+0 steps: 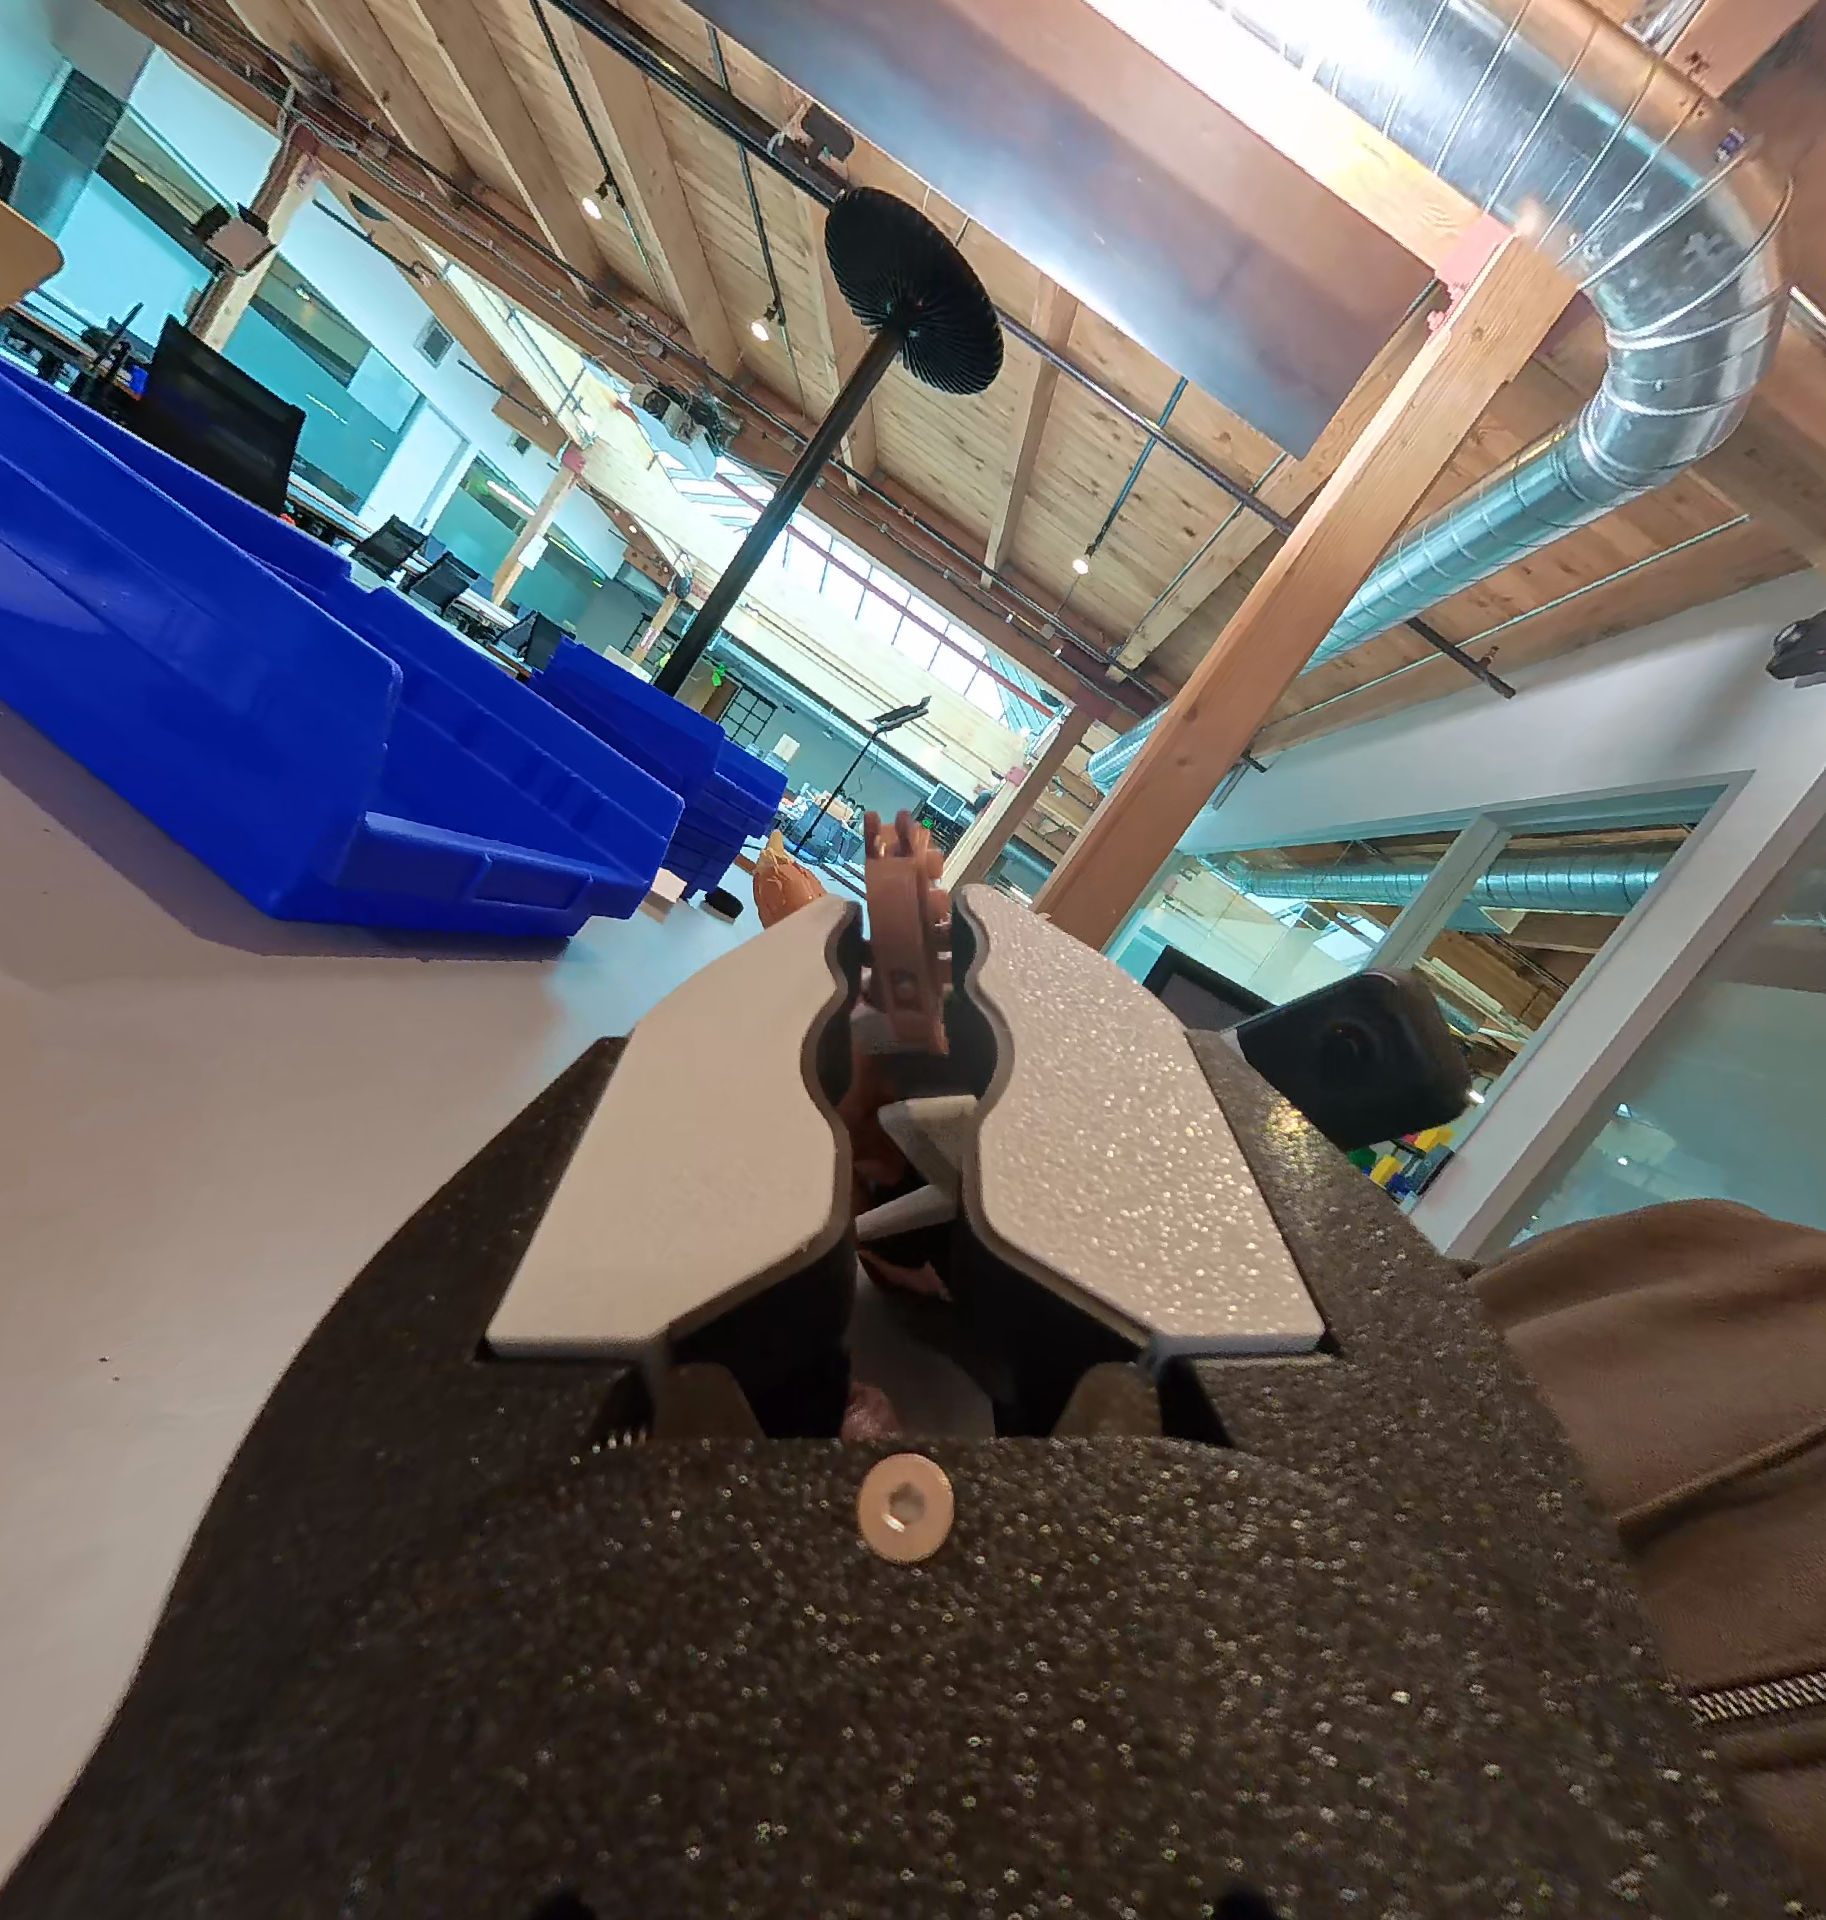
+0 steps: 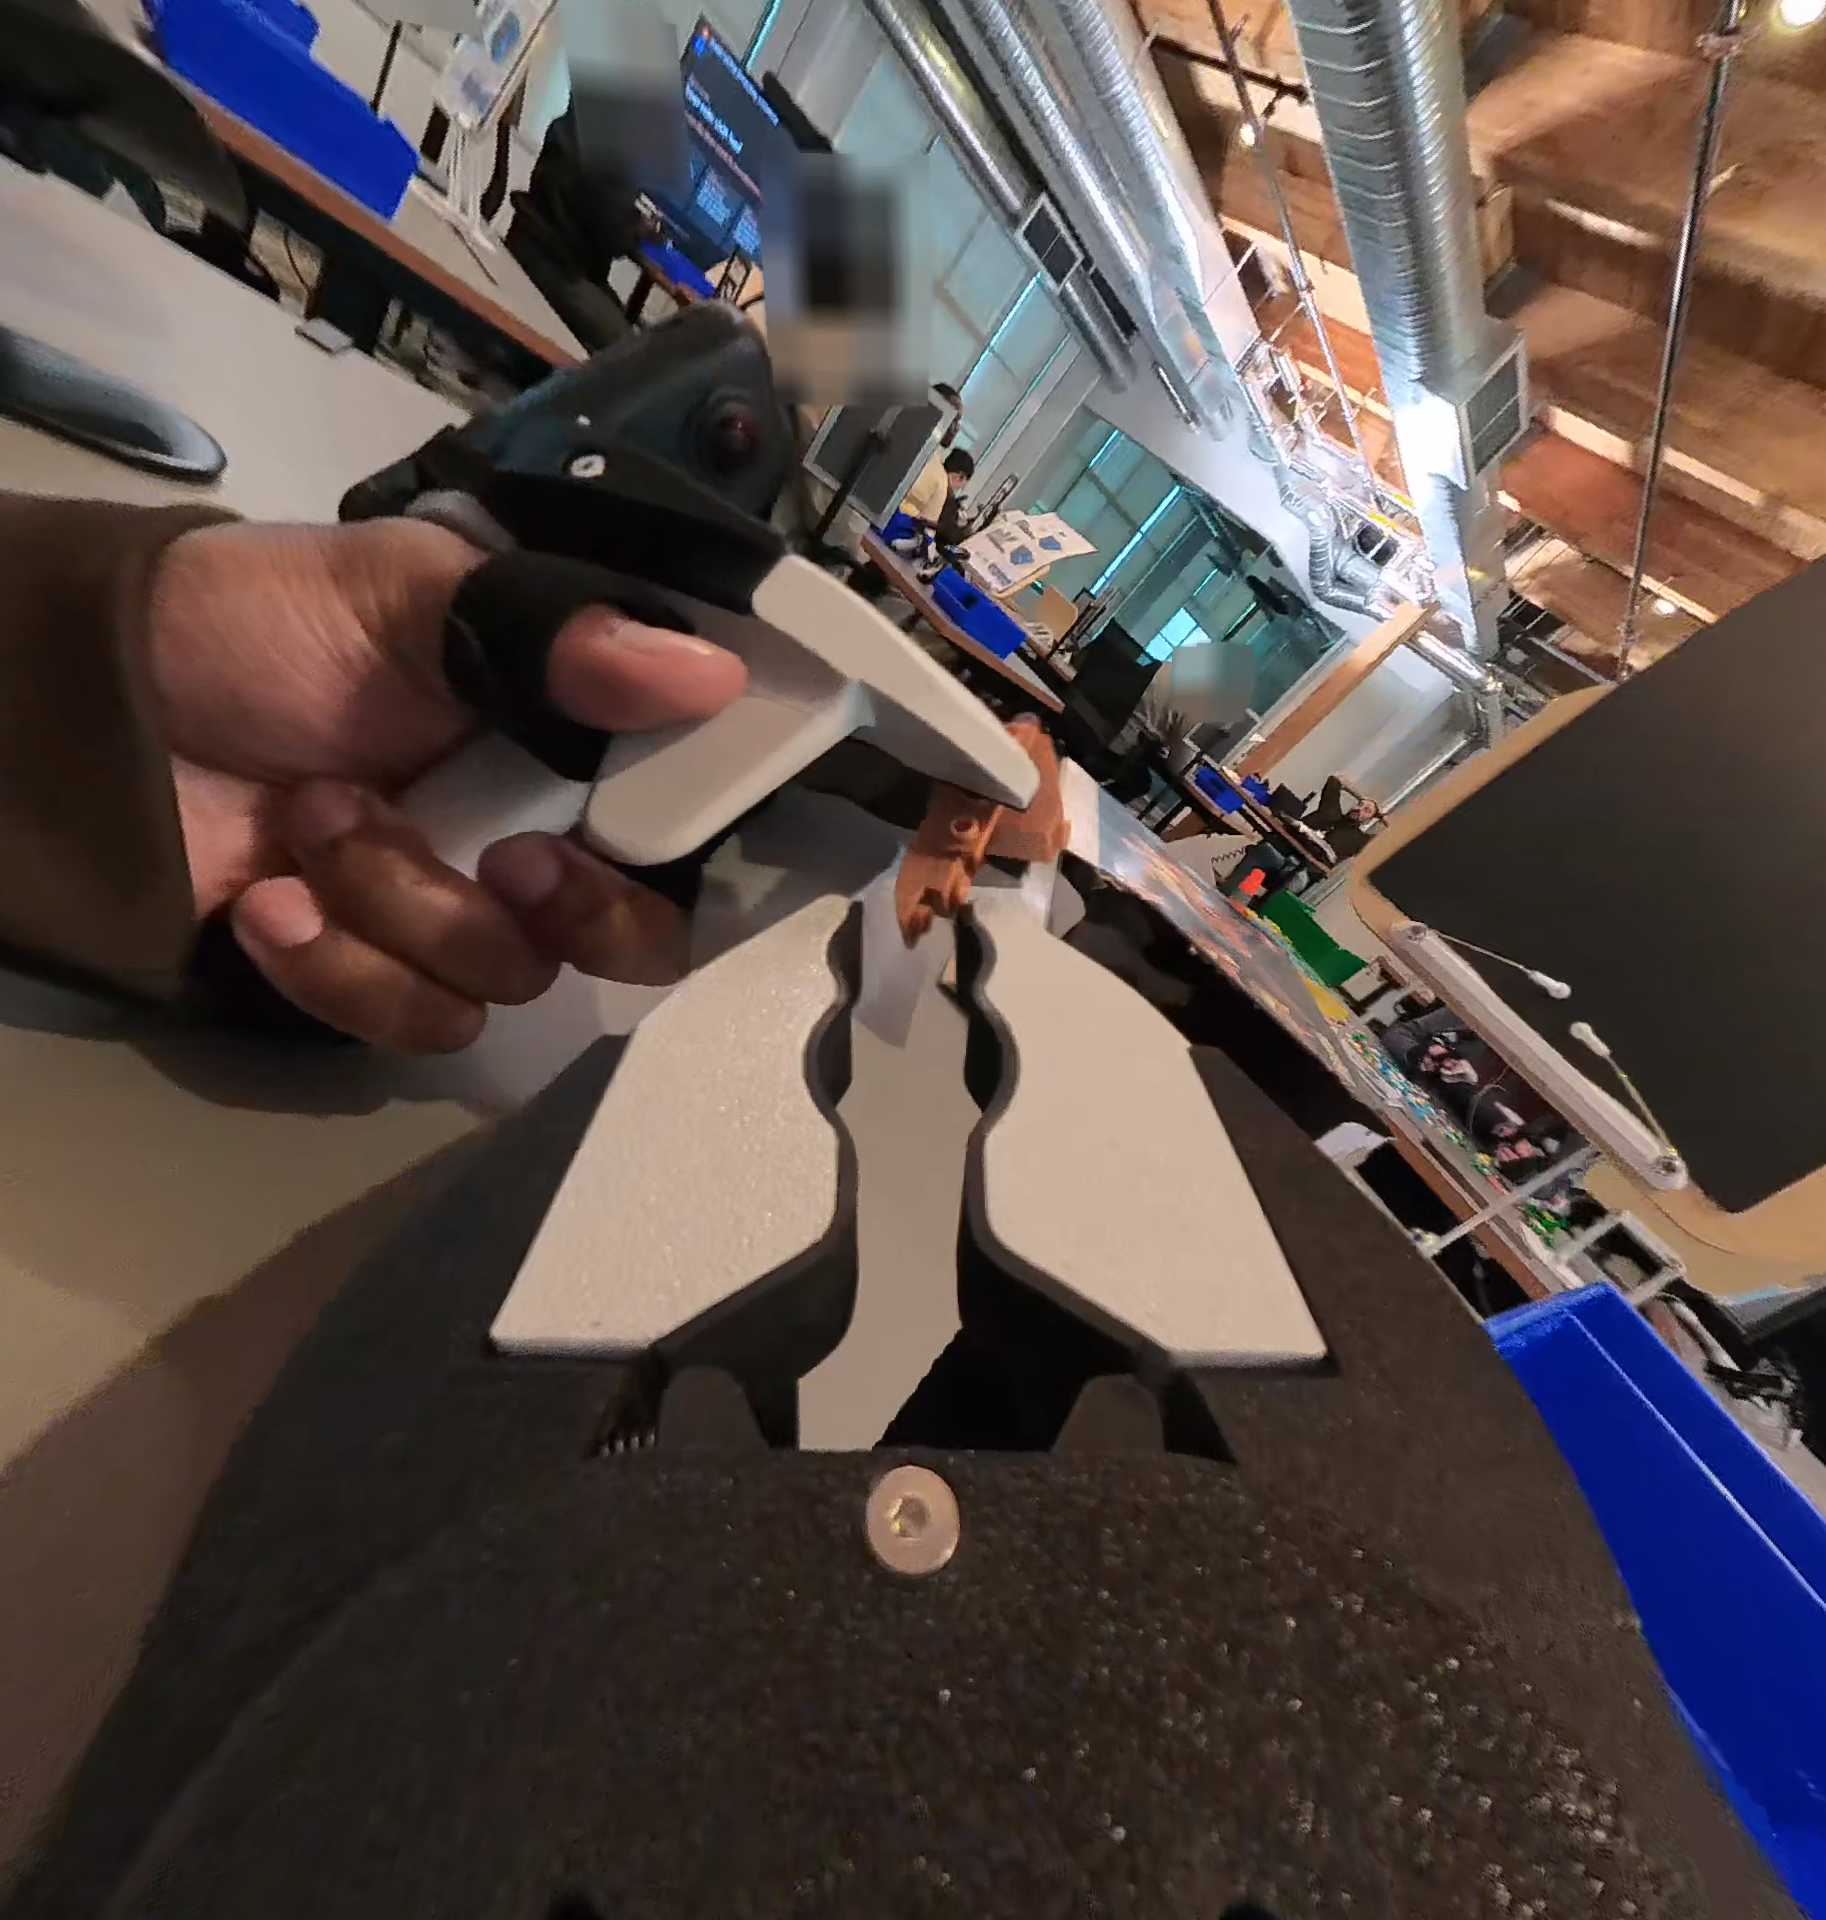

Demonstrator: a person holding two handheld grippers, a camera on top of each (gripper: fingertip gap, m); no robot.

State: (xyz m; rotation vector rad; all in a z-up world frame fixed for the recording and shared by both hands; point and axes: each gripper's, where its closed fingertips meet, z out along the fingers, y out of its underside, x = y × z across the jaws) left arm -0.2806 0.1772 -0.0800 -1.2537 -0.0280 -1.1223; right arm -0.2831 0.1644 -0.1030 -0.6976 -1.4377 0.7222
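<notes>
Off to the left of my left tongs (image 1: 904,961) sit 2 blue bins (image 1: 265,707) on the grey table (image 1: 161,1143). Those tongs pinch a brown toy piece (image 1: 904,935). My right tongs (image 2: 904,961) are narrowly parted around its lower end (image 2: 935,883); I cannot tell if they grip.

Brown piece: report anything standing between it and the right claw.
Nothing visible does. The brown piece, gripped by the left claw, has its lower tip at the right claw's mouth; a pale blurred strip sits there too.
</notes>
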